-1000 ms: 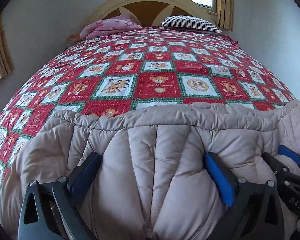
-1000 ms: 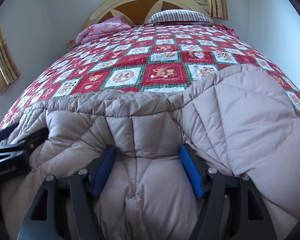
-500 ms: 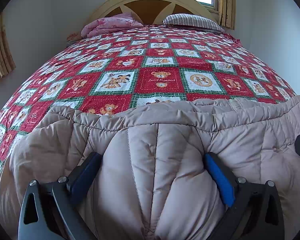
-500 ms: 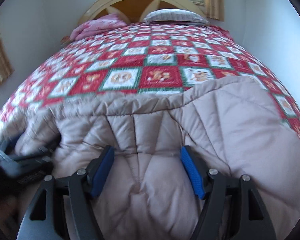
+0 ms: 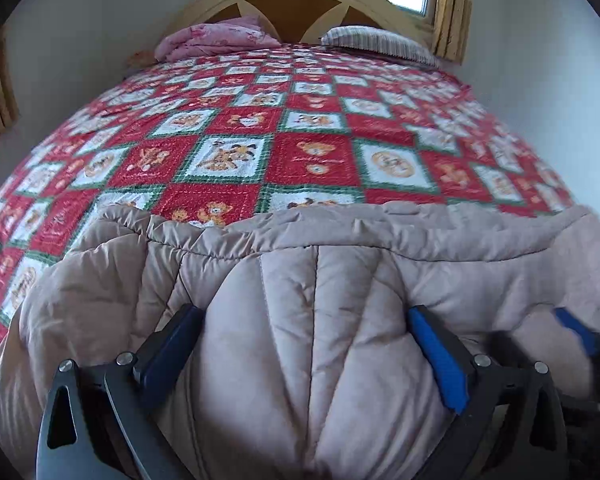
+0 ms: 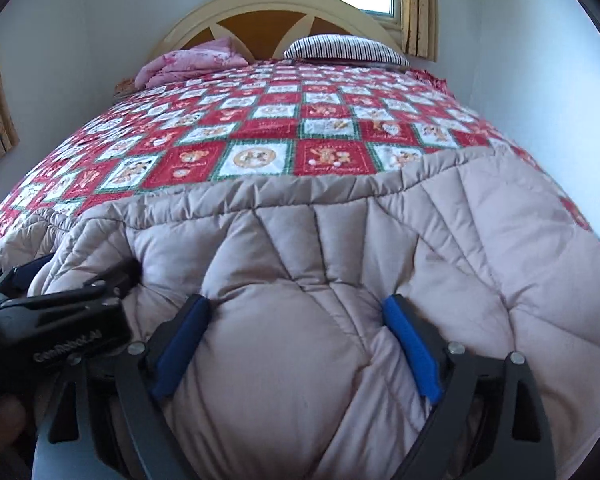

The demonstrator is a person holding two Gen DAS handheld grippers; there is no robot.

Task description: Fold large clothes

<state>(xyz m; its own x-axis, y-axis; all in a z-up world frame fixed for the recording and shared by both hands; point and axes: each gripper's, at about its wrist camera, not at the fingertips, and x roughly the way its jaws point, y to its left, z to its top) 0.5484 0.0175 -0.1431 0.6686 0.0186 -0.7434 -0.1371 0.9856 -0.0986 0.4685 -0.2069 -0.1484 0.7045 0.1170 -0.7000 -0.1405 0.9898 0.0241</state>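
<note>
A puffy beige quilted jacket (image 5: 312,264) lies bunched across the near end of the bed, also filling the lower part of the right wrist view (image 6: 480,240). My left gripper (image 5: 304,312) is pushed into it with jaws wide and the padding bulging between the blue pads (image 5: 440,356). My right gripper (image 6: 296,300) sits on the jacket just to the right; its jaws are opening, the padding still swelling between them without being pinched. Each gripper shows in the other's view: the right one (image 5: 580,336) blurred at the edge, the left one (image 6: 84,268) at lower left.
The bed carries a red, white and green teddy-bear quilt (image 5: 312,152). A folded pink blanket (image 5: 216,40) and a striped pillow (image 5: 376,40) lie by the arched headboard (image 6: 268,12). White walls close in on both sides, with a curtained window behind.
The right gripper's jaws have spread wider around the jacket, which has puffed up between them. The right gripper left the left wrist view, then returned at its right edge. The left gripper's width is unchanged.
</note>
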